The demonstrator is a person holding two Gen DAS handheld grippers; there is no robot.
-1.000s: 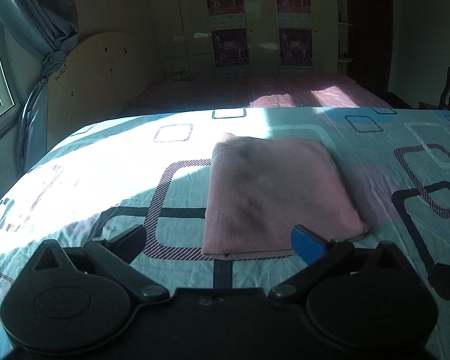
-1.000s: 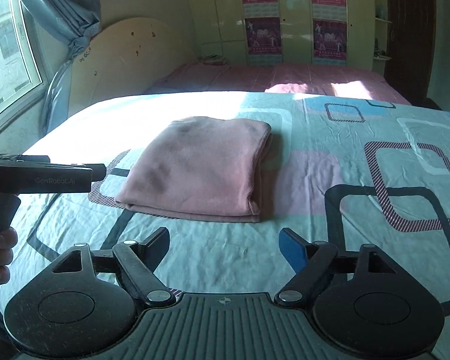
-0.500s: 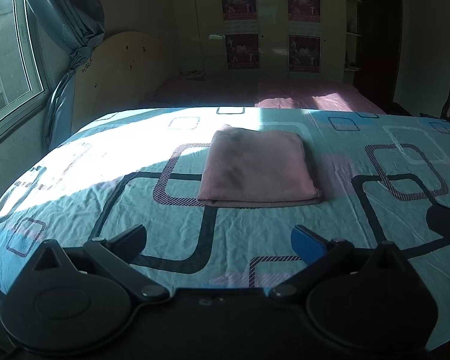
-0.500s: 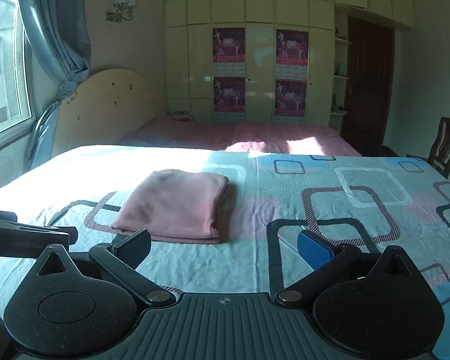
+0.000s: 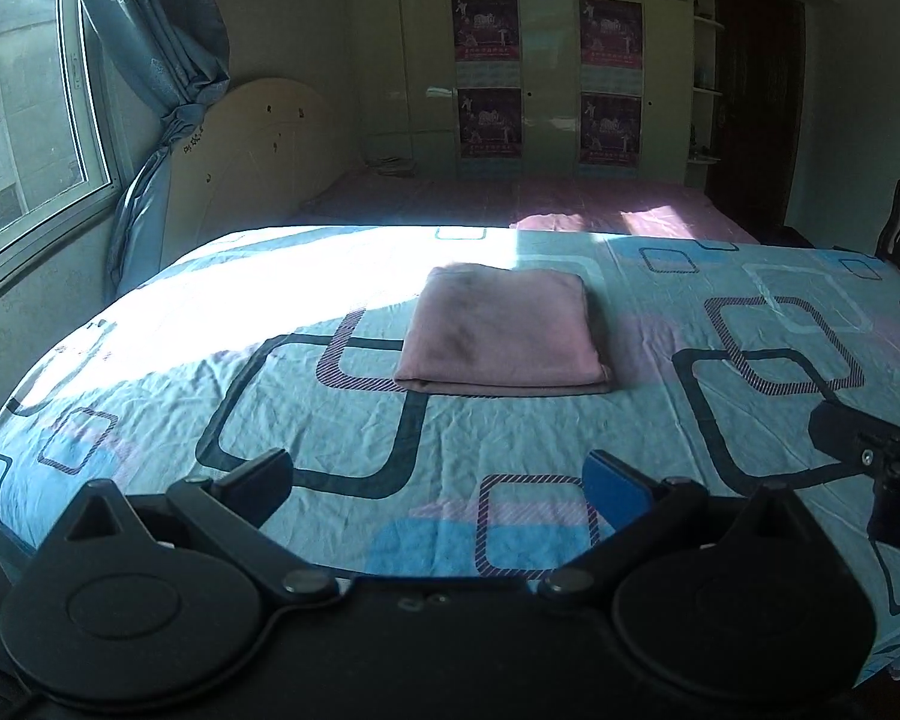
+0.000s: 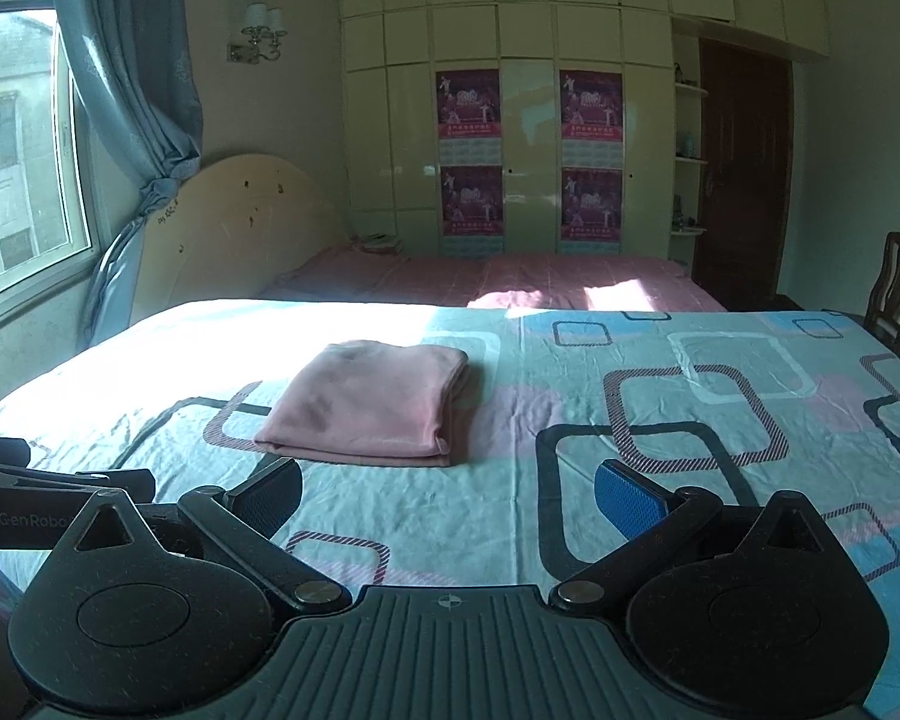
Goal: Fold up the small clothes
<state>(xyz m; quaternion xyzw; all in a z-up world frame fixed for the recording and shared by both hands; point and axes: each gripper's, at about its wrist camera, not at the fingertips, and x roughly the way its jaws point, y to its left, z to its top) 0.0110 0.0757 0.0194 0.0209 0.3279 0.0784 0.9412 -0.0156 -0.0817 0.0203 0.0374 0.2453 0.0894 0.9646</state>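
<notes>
Sunlit patterned bedsheet (image 5: 342,420) carries the folded pink garment (image 5: 504,330), well apart from left gripper (image 5: 438,480) and right gripper (image 6: 447,489), both spread and empty; a careless nudge could undo its layers

A domestic bedroom is indicated. A bed (image 6: 660,420) covered with a patterned blue sheet is seen, with a second bed (image 6: 510,279) and its curved headboard (image 6: 234,228) behind. A full-height built-in wardrobe (image 6: 528,138) bearing posters, a curtained window (image 6: 24,138), a wall lamp (image 6: 258,33), a wooden door (image 6: 744,180) and a chair (image 6: 897,288) are also recorded.
</notes>
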